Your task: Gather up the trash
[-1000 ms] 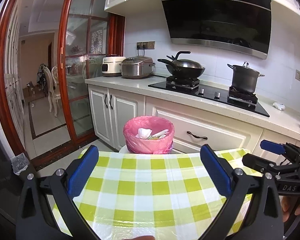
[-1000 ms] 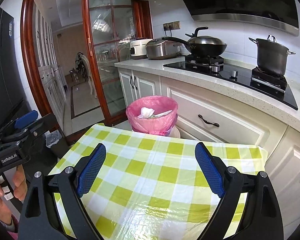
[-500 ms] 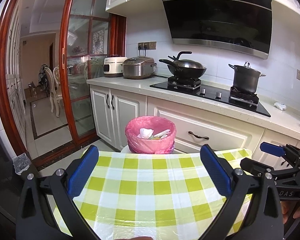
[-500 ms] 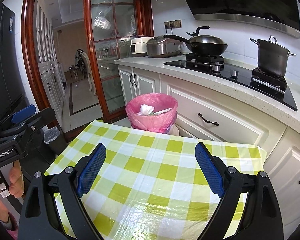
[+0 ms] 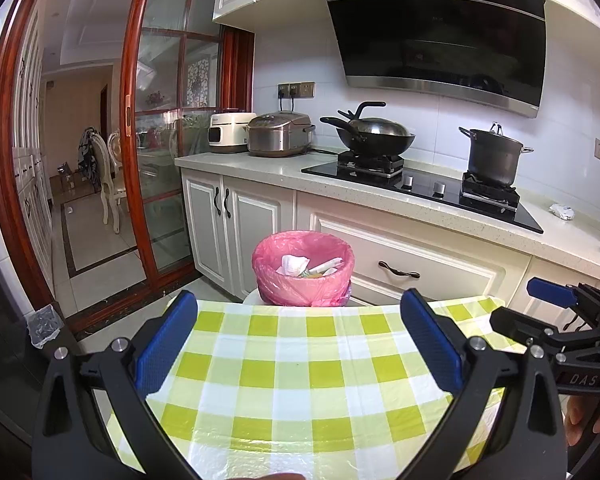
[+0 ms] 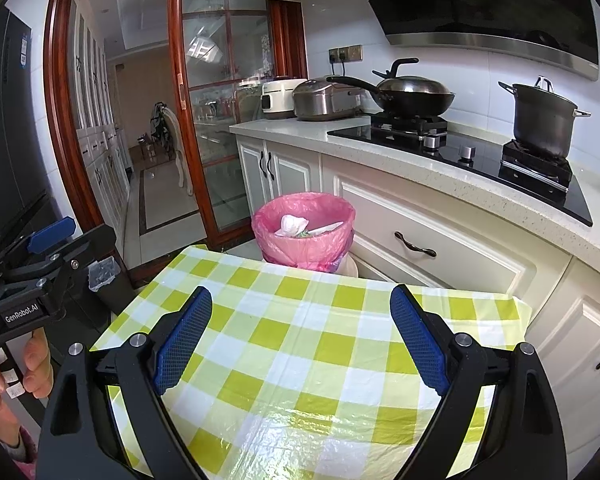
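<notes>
Both claws, left claw and right claw, wide open, empty, above checked tablecloth; pink-lined bin beyond.

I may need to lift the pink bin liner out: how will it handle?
The pink bin liner looks thin and crinkled, so probably floppy and easily torn. It holds only tissue and scraps, so likely light. Its rim is folded over the bin, so it may snag.

Bright, even daylight fills both views, strongest from the doorway at 9 o'clock. Glare streaks the plastic-covered desk toward 6 o'clock. Everything is sharp, though straight lines bow and corners blacken at the fisheye edges.
</notes>
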`<control>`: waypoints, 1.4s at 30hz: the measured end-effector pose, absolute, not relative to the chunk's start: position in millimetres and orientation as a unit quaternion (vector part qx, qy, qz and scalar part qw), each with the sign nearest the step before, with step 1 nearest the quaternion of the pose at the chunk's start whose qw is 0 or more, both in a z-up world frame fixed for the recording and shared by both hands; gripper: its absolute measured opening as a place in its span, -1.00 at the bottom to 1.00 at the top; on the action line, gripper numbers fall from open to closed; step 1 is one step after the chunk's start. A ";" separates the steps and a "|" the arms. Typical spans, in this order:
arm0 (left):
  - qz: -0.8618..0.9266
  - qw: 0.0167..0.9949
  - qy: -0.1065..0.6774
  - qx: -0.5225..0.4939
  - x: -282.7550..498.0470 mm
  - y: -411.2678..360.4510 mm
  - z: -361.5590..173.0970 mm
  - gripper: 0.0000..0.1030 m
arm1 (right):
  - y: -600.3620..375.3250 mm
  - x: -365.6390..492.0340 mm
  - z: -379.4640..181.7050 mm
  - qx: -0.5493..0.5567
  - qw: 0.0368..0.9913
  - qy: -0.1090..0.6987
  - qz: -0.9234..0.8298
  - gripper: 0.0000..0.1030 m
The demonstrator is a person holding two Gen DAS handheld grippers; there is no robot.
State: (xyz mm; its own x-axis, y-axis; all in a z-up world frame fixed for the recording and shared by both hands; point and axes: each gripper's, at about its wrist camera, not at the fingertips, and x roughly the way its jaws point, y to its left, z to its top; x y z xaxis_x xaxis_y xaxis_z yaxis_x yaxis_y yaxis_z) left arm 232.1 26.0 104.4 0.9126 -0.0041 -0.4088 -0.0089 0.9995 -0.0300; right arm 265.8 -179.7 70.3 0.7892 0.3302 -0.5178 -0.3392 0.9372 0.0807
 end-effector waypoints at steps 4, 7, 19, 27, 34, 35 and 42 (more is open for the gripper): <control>0.001 0.978 0.209 -0.016 232.1 25.8 104.2 0.91 | -180.8 263.9 69.9 -0.007 0.946 0.271 0.176 0.66; -0.002 0.977 0.211 -0.013 232.7 25.5 103.5 0.91 | -181.9 263.8 68.8 -0.005 0.946 0.271 0.176 0.66; -0.003 0.977 0.215 -0.013 232.1 23.7 99.2 0.91 | -184.1 264.3 69.3 -0.008 0.947 0.270 0.172 0.66; -0.008 0.975 0.221 -0.015 230.8 24.1 94.5 0.91 | -188.1 261.5 72.4 -0.010 0.950 0.264 0.168 0.66; -0.012 0.975 0.223 -0.014 230.1 22.3 94.0 0.91 | -189.6 262.6 72.5 -0.009 0.949 0.266 0.167 0.66; -0.012 0.975 0.223 -0.013 230.0 22.7 94.0 0.91 | -189.3 262.2 72.3 -0.009 0.950 0.265 0.167 0.66; -0.016 0.974 0.226 -0.004 229.9 19.3 92.4 0.91 | -190.6 261.6 73.7 -0.009 0.951 0.262 0.167 0.66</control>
